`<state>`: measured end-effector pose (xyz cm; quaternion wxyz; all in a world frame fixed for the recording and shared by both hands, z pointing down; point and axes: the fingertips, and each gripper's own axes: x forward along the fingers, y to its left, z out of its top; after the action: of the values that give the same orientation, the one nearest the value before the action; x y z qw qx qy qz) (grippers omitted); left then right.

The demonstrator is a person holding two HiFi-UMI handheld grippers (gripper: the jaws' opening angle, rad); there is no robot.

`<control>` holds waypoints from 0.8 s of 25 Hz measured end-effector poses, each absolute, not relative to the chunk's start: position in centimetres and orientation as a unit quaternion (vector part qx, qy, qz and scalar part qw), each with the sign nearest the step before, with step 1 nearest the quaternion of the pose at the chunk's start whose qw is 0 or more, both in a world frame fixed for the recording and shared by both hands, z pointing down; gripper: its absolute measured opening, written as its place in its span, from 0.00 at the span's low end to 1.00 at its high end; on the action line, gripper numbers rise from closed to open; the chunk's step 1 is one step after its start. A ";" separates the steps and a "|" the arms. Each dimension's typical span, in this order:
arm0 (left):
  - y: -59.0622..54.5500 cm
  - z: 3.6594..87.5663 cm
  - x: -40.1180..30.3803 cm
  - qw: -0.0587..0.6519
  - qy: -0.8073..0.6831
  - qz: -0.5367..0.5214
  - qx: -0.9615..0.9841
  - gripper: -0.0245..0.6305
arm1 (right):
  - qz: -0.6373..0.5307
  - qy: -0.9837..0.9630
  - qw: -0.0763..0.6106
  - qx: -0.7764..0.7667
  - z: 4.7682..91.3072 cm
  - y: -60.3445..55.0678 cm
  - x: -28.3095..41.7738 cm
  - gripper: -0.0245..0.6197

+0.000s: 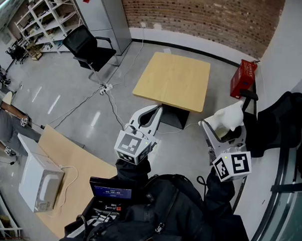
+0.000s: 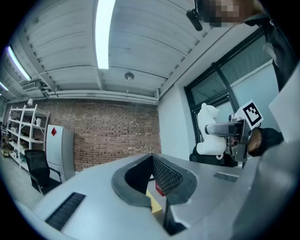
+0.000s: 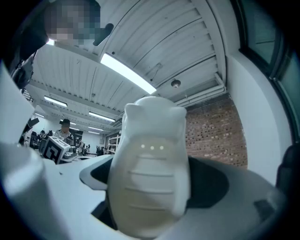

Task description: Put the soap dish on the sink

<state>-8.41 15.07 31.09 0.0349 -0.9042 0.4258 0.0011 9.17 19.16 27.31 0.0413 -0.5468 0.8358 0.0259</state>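
A white soap dish (image 1: 229,117) with ridges on its face stands upright between the wide-spread jaws of my right gripper (image 1: 224,129), which is shut on it. It fills the middle of the right gripper view (image 3: 150,173) and shows at the right of the left gripper view (image 2: 208,133). My left gripper (image 1: 149,118) is held level to the left of it. Its jaws meet at the tips with nothing between them (image 2: 159,185). No sink is in view.
A light wooden table (image 1: 173,81) stands ahead on the grey floor, a red crate (image 1: 243,78) to its right. Farther left are a black office chair (image 1: 89,46) and floor cables. A microwave (image 1: 41,181) sits on a board at lower left.
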 end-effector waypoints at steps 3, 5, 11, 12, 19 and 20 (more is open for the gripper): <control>14.9 31.0 -8.2 0.036 0.427 0.001 -0.904 0.04 | 0.025 0.836 0.043 -0.547 27.3 19.0 9.5 0.80; 15.0 31.2 -8.0 0.035 0.427 0.001 -0.904 0.04 | 0.021 0.836 0.045 -0.547 27.5 19.0 9.7 0.80; 14.9 31.8 -7.1 0.030 0.426 -0.001 -0.904 0.04 | 0.025 0.840 0.042 -0.540 27.9 19.0 10.3 0.80; 14.8 31.9 -6.9 0.028 0.426 -0.002 -0.904 0.04 | 0.027 0.843 0.041 -0.536 27.9 19.1 10.3 0.80; 14.7 32.9 -6.1 0.019 0.430 -0.008 -0.903 0.04 | 0.018 0.851 0.032 -0.524 28.9 18.8 10.4 0.80; 14.8 33.1 -5.9 0.018 0.430 -0.010 -0.903 0.04 | 0.016 0.851 0.030 -0.523 29.1 18.8 10.6 0.80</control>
<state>-5.92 14.77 33.05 0.0182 -0.9026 0.4301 -0.0096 10.55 18.76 29.12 0.0301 -0.5234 0.8514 0.0160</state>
